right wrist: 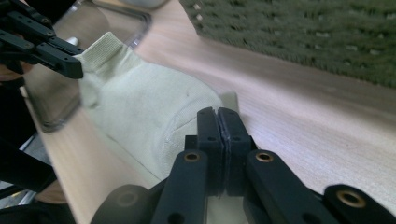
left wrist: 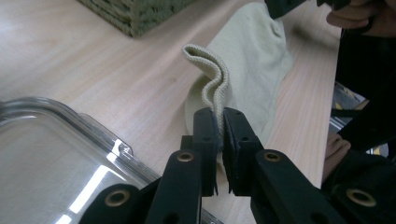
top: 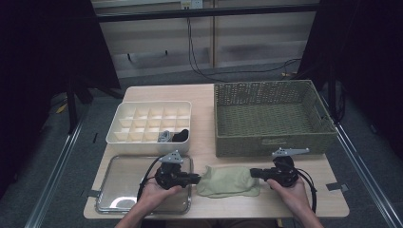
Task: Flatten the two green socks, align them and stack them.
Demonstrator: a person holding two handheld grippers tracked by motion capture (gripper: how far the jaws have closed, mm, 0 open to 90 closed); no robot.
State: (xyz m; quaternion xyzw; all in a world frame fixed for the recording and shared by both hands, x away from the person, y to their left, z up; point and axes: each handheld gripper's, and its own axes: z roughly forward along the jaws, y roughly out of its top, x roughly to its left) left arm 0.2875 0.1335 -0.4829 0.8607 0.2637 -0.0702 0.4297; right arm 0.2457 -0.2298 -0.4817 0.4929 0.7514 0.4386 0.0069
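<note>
A clear plastic tray (top: 119,190) lies at the left front of the wooden table (top: 209,95). Behind it sits a white box with many small compartments (top: 142,118). In the front row of the box, toward the right, there is a grey bundle (top: 165,136) and a black one (top: 181,136) beside it.

The person's left hand (top: 154,192) holds the left gripper (top: 196,179) over the right edge of the tray. This gripper points to the right. Its jaws are pressed together on the ribbed cuff of a pale green sock (top: 228,181). In the left gripper view, the cuff (left wrist: 212,79) stands up in a fold right above the jaws, and the corner of the clear tray (left wrist: 56,140) lies at the left.

The sock lies flat on the table between the two grippers, just in front of the basket. It is stretched from one gripper to the other.

The right gripper (top: 254,173) points to the left. Its jaws are also pressed together, and they pinch the toe end of the sock. In the right gripper view, the sock (right wrist: 140,107) runs away from the jaws toward the left gripper (right wrist: 77,65), which grips the far end. The person's right hand (top: 290,187) holds this gripper near the front edge of the table.

A big green woven basket (top: 273,142) stands at the back right of the table.
</note>
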